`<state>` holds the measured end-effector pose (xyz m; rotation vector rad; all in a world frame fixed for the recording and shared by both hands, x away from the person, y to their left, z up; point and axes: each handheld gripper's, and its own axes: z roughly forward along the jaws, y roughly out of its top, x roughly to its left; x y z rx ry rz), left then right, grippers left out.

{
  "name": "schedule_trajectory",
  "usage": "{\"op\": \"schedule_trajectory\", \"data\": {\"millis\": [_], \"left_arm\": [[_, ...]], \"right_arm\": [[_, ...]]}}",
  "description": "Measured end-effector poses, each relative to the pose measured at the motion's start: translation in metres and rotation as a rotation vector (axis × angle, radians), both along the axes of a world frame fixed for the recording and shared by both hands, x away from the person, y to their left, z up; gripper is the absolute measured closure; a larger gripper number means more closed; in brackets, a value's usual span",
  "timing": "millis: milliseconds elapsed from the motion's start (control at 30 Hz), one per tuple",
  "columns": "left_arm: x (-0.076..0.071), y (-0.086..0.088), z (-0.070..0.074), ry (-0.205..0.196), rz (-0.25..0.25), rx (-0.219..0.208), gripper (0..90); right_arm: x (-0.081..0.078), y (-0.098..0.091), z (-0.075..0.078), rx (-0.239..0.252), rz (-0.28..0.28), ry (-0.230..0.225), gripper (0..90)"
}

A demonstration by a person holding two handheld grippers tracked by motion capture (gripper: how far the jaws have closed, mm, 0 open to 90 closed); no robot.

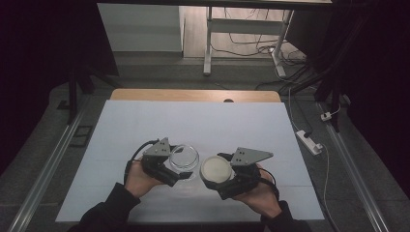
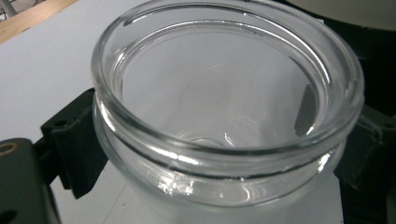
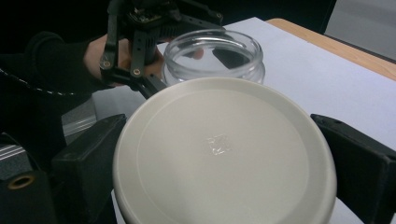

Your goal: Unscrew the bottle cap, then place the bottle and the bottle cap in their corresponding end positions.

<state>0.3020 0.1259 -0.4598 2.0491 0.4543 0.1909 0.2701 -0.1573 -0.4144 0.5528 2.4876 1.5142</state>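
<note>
Clear glass jar (image 1: 184, 158), open-mouthed and empty, upright on the white table cover, clamped at the sides, thick rounded rim (image 2: 224, 140) gleaming up close. Just right of it, a round cream-white lid (image 1: 217, 168), flat face up, gripped at its edges, a small scrap of clear film (image 3: 217, 143) at centre. Lid apart from jar, not on it.

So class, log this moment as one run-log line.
left gripper: shut on jar | right gripper: shut on lid | lid: off jar
</note>
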Motion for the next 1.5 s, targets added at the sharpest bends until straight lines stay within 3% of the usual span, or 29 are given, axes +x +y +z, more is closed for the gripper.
{"op": "schedule_trajectory", "data": {"millis": [767,1500], "left_arm": [[0.006,0.004,0.001,-0.010,0.032,0.008,7.3],[0.034,0.005,0.000,-0.010,0.080,0.009,7.3]], "right_arm": [[-0.009,-0.002,-0.016,-0.015,-0.001,0.011,7.6],[-0.011,0.015,-0.039,-0.042,0.048,0.044,7.5]]}}
